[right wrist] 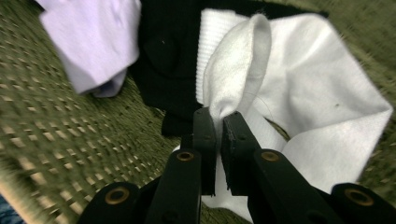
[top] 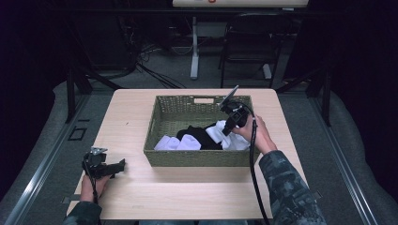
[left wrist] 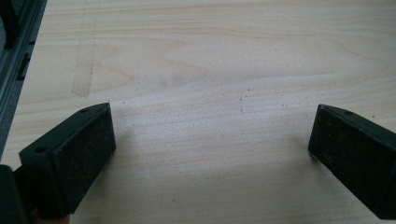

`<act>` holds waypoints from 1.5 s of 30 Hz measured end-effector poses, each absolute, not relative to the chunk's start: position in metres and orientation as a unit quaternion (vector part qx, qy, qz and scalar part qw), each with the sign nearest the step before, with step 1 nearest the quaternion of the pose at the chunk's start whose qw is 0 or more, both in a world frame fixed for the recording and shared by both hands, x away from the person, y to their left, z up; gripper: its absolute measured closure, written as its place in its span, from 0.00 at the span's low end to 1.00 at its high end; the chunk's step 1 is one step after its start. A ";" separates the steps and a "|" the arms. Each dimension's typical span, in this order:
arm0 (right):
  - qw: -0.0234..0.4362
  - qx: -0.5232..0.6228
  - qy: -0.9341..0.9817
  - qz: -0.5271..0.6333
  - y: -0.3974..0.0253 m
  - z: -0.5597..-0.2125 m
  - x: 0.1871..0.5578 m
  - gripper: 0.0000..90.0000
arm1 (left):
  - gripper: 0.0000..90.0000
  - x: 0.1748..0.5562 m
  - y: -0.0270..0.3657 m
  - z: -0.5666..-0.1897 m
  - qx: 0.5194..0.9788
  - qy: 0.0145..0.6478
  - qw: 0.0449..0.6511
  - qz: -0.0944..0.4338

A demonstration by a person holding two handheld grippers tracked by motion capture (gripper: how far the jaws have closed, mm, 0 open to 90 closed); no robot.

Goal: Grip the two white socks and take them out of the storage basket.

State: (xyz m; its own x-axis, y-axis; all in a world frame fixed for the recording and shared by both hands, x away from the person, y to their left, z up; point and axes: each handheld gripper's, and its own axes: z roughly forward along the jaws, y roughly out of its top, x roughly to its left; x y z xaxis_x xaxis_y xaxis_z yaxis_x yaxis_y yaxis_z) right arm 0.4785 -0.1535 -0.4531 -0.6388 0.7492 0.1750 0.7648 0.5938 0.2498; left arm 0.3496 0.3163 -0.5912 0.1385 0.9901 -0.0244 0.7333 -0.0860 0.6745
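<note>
So the white sock (right wrist: 299,107) sits at the right end of the woven basket (top: 162,126), and my right claw (right wrist: 219,123) is pinched tight on a fold of it. Black sock (right wrist: 163,60) lies right beside it, plus what looks like another pale one, bit blurry. My left claw (left wrist: 210,144) rests wide open, holding nothing, over the bare table (left wrist: 210,60).

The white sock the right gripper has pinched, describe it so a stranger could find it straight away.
Find the woven basket mid-table. At its right end lies the white sock, pinched by the right gripper. Unlike the other white pieces left of the black cloth, a fold is clamped.
</note>
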 end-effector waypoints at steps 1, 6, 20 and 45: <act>0.026 -0.424 -0.892 -0.152 -0.153 -0.453 0.478 0.95 | 0.01 0.350 0.316 -0.591 0.700 0.615 0.280 0.229; 0.016 -0.423 -0.890 -0.169 -0.155 -0.431 0.477 0.95 | 0.01 0.350 0.316 -0.591 0.700 0.615 0.280 0.229; 0.004 -0.414 -0.889 -0.196 -0.157 -0.389 0.475 0.95 | 0.00 0.350 0.316 -0.591 0.701 0.615 0.280 0.229; -0.011 -0.401 -0.907 -0.127 -0.136 -0.313 0.486 0.95 | 0.00 0.349 0.317 -0.590 0.702 0.615 0.279 0.224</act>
